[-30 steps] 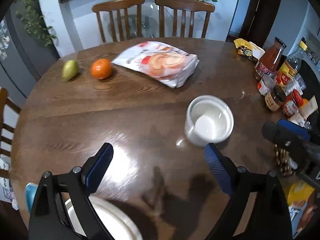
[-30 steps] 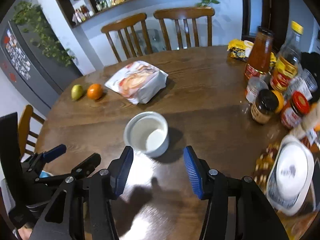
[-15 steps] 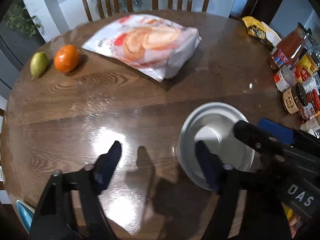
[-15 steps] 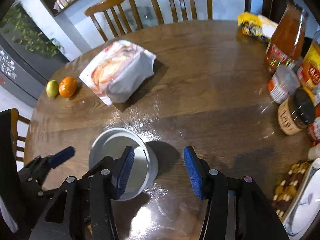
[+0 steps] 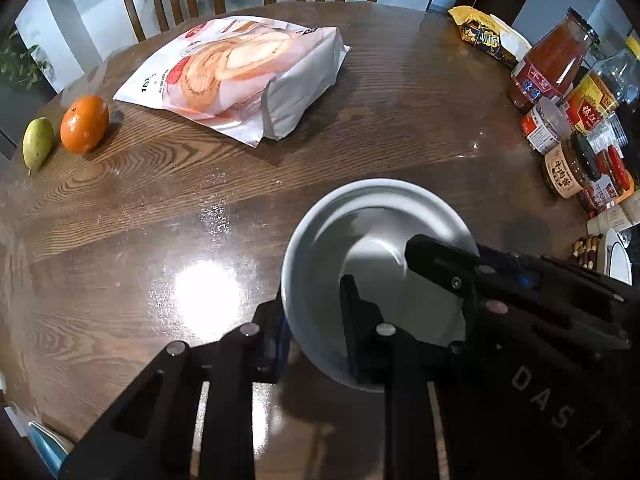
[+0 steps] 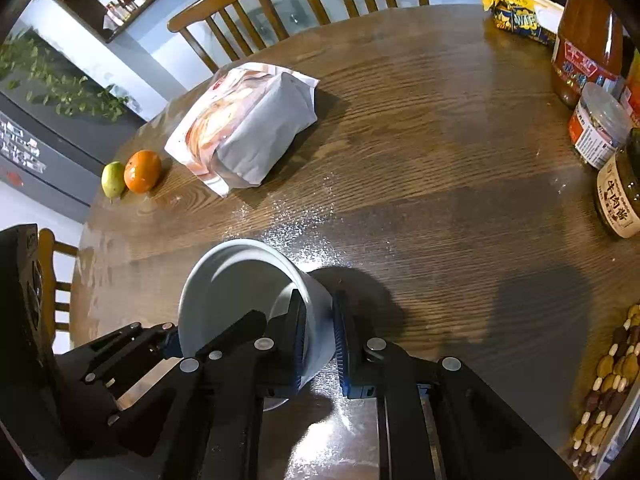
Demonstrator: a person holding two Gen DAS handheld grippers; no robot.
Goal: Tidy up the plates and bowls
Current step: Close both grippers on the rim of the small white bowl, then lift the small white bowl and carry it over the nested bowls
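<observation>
Change since a second ago: you have brought both grippers down and in from hovering short of the white bowl [image 5: 372, 264]; each now straddles its wall.
Jaws then and now: both stood wide apart with only bare bench between them; both have narrowed to a slim gap.
Left gripper [image 5: 312, 320]: your jaws are closing, with the bowl's near-left wall between them, one finger outside on the bench side and the other inside the bowl; the pads look pressed on the wall.
Right gripper [image 6: 318, 336]: your jaws are closing too, with the bowl's right wall between the blue pads, one pad inside and one outside, both touching it.
Bowl: it stands on the wooden bench [image 5: 400, 120], right way up, near the front edge and between your two grippers; it looks empty.
Other gripper in view: in the left wrist view your right gripper reaches over the bowl's right rim.
Beyond the bowl: a food bag [image 5: 240, 76] lies well apart toward the chairs, with an orange [image 5: 84, 123] and a pear [image 5: 37, 142] touching each other at the left edge.
Right edge of the bench: jars and bottles [image 5: 568, 112] stand crowded together.
</observation>
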